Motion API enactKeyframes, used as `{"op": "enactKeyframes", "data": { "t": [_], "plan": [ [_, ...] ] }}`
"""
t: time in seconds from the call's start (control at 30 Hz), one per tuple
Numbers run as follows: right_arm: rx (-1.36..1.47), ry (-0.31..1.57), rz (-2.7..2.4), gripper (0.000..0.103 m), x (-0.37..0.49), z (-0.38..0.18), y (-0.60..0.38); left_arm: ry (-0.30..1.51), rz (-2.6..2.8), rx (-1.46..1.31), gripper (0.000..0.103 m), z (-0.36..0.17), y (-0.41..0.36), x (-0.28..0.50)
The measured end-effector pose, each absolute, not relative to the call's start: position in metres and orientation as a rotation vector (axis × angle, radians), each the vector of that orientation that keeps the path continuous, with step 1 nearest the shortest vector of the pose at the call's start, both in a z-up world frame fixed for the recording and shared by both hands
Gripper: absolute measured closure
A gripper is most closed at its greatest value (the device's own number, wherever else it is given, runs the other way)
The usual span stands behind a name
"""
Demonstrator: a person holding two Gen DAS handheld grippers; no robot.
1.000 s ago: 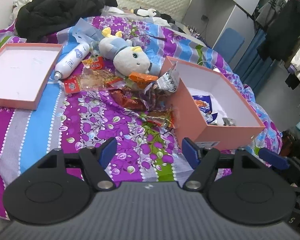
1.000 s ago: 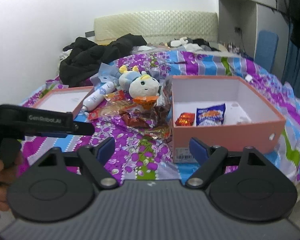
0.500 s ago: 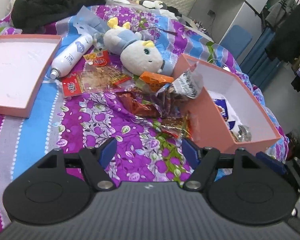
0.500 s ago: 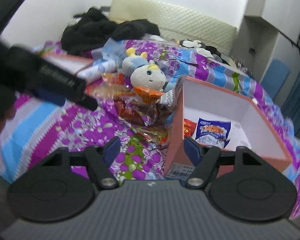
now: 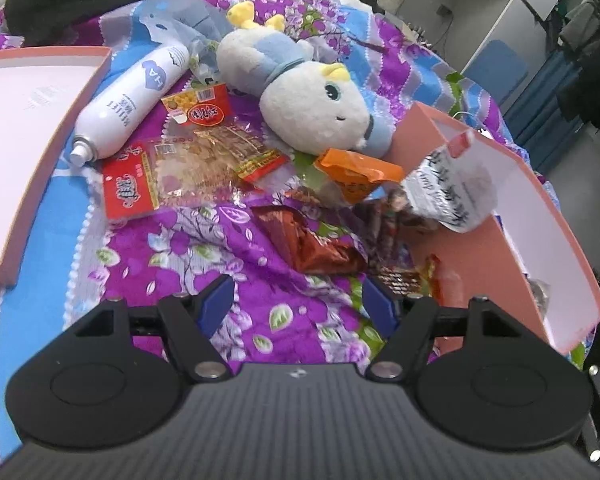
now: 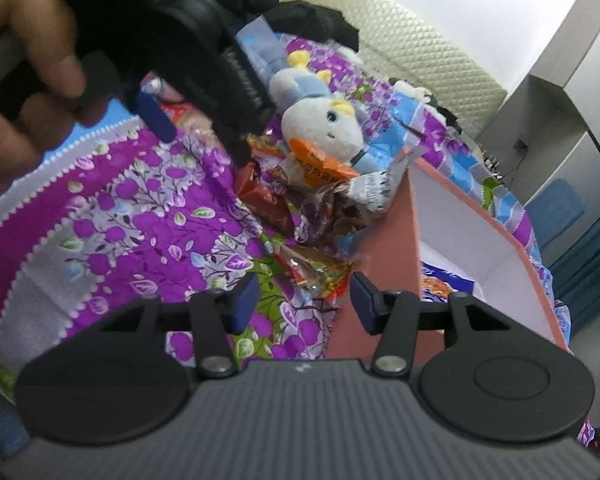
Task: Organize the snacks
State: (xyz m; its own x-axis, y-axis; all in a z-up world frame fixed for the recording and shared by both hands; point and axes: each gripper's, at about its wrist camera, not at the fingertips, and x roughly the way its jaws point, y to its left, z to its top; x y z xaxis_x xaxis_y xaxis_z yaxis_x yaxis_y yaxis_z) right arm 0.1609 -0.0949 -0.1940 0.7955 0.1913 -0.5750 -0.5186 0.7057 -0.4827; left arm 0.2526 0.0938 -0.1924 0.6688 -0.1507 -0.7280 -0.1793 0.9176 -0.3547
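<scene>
Left gripper [image 5: 296, 300] gapes wide and empty over the snack pile [image 5: 324, 240] — right gripper [image 6: 304, 300] is closing, nothing gripped yet.

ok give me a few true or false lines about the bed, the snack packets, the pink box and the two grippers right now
1. The white spray bottle lies on its side on the bedspread. True.
2. The plush toy sits inside the pink box. False: it lies on the bedspread beside the box, among the snack packets.
3. The left gripper holds an orange packet. False: its jaws stand open with nothing between them; the orange packet lies further off by the toy.
4. The right gripper has nothing clamped. True: its jaws are closing, but only bedspread and loose wrappers show beyond them.
5. The pink box is empty. False: a blue and white packet lies in it.
</scene>
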Motion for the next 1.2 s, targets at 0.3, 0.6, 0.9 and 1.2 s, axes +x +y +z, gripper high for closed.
{"op": "enactKeyframes", "data": {
  "t": [0.3,0.6,0.9,1.2],
  "plan": [
    [-0.787,0.514,0.399,0.051,0.201,-0.220,-0.066,0.877,0.013,-0.448,0.029,-0.219,0.105,0.306],
    [-0.906,0.587,0.392,0.051,0.236,-0.258,-0.048,0.907,-0.012,-0.445,0.029,-0.246,0.110,0.348],
    [-0.862,0.620,0.436,0.072,0.252,-0.257,-0.046,0.924,-0.022,-0.435,0.053,-0.256,0.101,0.358],
    [-0.824,0.594,0.443,0.085,0.230,-0.242,-0.047,0.899,-0.025,-0.434,0.063,-0.237,0.105,0.333]
  ]
}}
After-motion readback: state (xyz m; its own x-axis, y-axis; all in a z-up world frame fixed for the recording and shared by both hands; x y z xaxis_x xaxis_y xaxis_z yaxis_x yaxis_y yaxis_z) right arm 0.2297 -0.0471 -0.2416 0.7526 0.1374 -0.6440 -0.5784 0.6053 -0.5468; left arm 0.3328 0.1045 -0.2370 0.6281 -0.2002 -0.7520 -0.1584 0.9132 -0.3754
